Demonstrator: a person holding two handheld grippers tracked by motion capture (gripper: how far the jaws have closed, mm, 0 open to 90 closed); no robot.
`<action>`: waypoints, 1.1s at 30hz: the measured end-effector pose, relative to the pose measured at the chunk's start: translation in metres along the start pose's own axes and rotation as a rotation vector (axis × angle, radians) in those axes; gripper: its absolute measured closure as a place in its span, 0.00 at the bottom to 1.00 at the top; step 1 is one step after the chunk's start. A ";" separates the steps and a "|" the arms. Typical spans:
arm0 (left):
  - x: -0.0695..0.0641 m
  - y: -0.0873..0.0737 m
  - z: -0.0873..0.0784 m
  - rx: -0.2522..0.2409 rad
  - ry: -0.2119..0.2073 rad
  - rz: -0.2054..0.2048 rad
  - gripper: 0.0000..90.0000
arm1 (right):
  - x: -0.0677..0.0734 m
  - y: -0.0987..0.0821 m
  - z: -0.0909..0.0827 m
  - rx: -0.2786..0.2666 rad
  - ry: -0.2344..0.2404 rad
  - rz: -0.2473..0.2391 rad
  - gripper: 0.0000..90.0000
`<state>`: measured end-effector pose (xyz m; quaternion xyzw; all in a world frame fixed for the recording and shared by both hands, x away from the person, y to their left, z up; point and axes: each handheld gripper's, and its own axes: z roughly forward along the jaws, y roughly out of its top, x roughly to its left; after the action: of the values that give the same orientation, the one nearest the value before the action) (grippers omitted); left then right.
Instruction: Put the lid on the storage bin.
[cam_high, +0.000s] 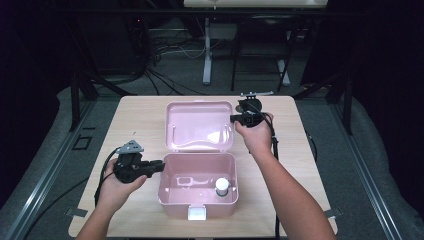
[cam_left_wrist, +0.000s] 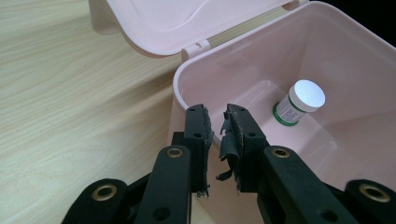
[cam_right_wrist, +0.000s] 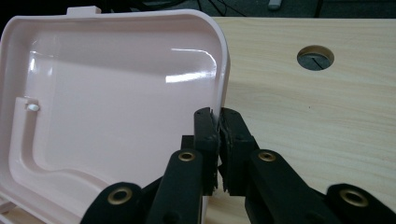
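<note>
My right claw (cam_high: 235, 118) sits at the right edge of the lid (cam_high: 199, 125) of the pink box (cam_high: 197, 184), and the right gripper view shows its jaws drawn nearly together on that rim, the pads pinching the thin plastic edge. My left claw (cam_high: 161, 165) rests at the left wall of the box body; in the left gripper view its jaws stand narrowly parted with the box rim just below them, and I cannot confirm that they actually press on it. The box stands near the front middle of the desk (cam_high: 140, 120), its long axis running left to right across the desk, mouth facing up. The lid lies folded back flat behind the body, inner face up, hinged along the far edge of the body, with the white latch (cam_high: 197, 214) on the near wall facing me. Inside, at the right of the floor, a small white-capped bottle (cam_left_wrist: 299, 102) stands upright, apart from the walls. I judge the step in hand to be swinging the lid about its hinge. To do it well, I should keep the pinch on the rim, follow the hinge arc rather than drag sideways, and brace the body with the left claw so the bottle is not jolted.
</note>
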<state>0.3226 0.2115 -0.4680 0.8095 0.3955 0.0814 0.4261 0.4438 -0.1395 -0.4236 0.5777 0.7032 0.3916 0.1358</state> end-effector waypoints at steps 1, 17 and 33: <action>0.000 0.000 0.000 0.000 0.000 0.000 0.88 | 0.000 0.000 -0.002 -0.006 0.001 -0.004 0.96; 0.000 0.000 0.000 0.000 0.003 -0.003 0.88 | 0.010 -0.006 -0.032 -0.090 0.025 -0.074 0.97; -0.001 0.000 0.000 -0.002 0.005 -0.005 0.88 | 0.017 -0.019 -0.054 -0.160 0.036 -0.134 0.97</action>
<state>0.3221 0.2111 -0.4682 0.8079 0.3986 0.0828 0.4261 0.3912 -0.1456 -0.3971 0.5098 0.7090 0.4468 0.1947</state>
